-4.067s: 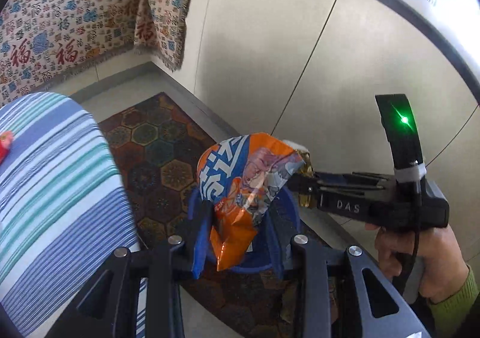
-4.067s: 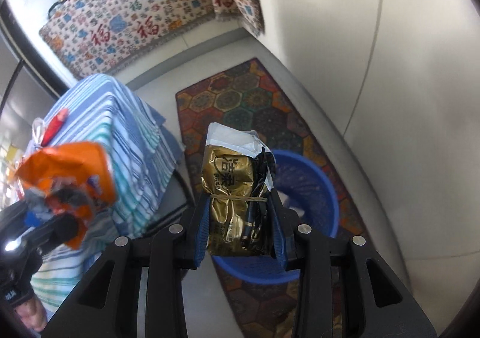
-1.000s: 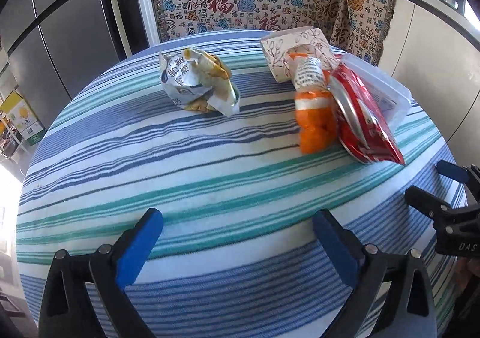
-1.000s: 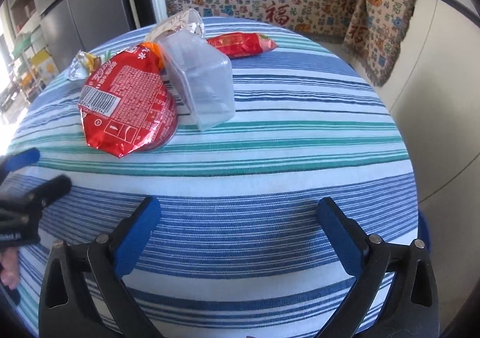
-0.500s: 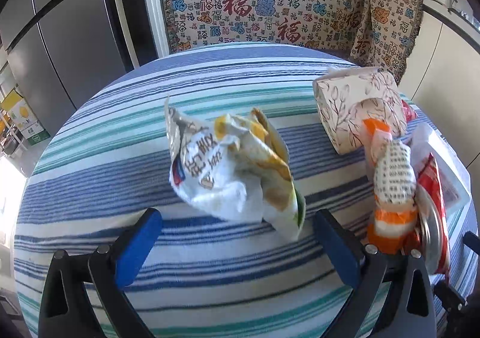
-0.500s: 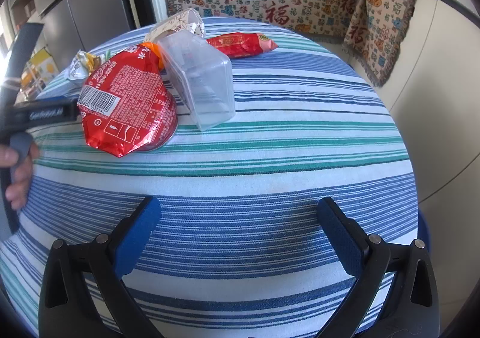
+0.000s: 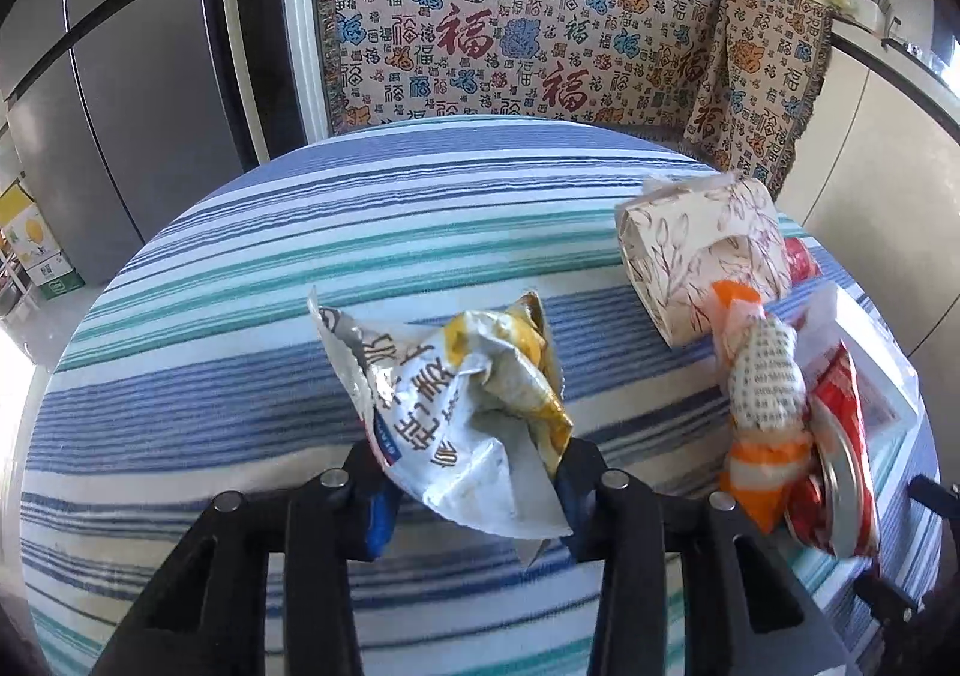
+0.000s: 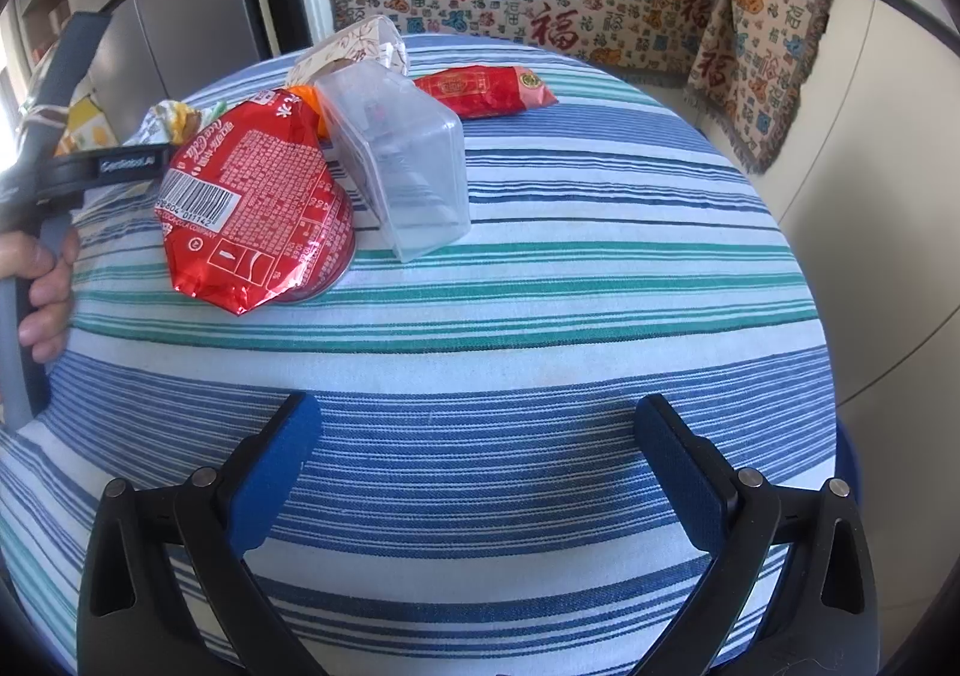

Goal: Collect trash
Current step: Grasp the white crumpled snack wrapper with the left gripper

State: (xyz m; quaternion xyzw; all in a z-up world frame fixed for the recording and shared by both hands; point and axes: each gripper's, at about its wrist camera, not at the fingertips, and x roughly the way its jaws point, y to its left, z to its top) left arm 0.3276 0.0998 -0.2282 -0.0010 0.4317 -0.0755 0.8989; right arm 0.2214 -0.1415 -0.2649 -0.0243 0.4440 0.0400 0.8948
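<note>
The left claw [image 7: 474, 487] had just closed on the crumpled snack bag [image 7: 456, 412], its blue pads pinching the bag's lower end above the striped table [image 7: 240, 316]. The right claw [image 8: 480, 472] hung wide and empty over the table's near edge, with a red wrapper [image 8: 252, 208] and a clear plastic box [image 8: 402, 165] lying beyond it.

Crumpled snack bag [image 7: 462, 424]: glossy foil film, creased. Desk cloth [image 8: 540, 316]: woven, matt, striped. Clear box [image 8: 402, 165]: smooth transparent plastic. Red wrapper [image 8: 252, 208]: shiny. Gripper pads [image 8: 273, 472]: matt blue.
</note>
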